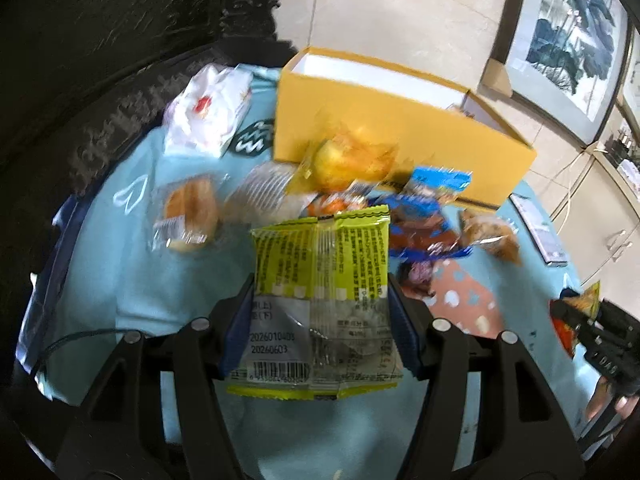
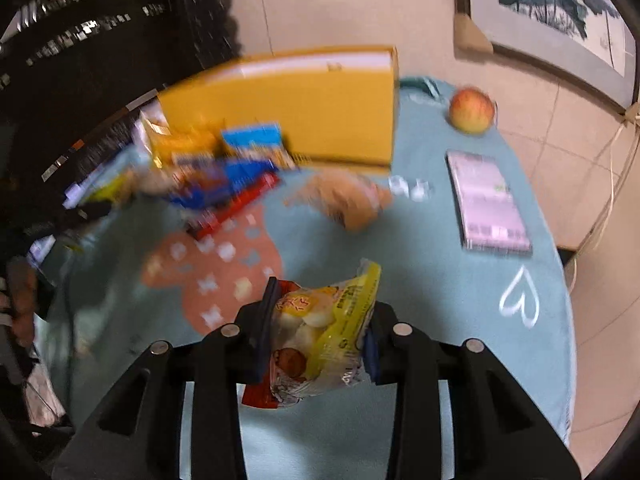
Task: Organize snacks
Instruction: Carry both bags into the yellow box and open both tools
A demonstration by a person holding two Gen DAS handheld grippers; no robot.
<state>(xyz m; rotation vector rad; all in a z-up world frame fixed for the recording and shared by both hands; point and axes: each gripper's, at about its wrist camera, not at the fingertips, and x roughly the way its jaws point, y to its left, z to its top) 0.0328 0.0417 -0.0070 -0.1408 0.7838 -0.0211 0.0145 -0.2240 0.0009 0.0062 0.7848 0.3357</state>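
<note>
left claw [image 1: 320,300]: black, blue pads | right claw [image 2: 316,312]: black, silver screws

looks like a home living room, framed paintings [image 1: 568,40] leaning on the wall, tiled floor [image 1: 380,8], round counter [image 2: 460,280] with blue cloth, white cabinets [image 1: 608,220]

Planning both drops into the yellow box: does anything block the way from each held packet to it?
Left gripper holds the green packet; loose snacks lie before the box. Right gripper's yellow packet: nothing visible blocks it.
</note>
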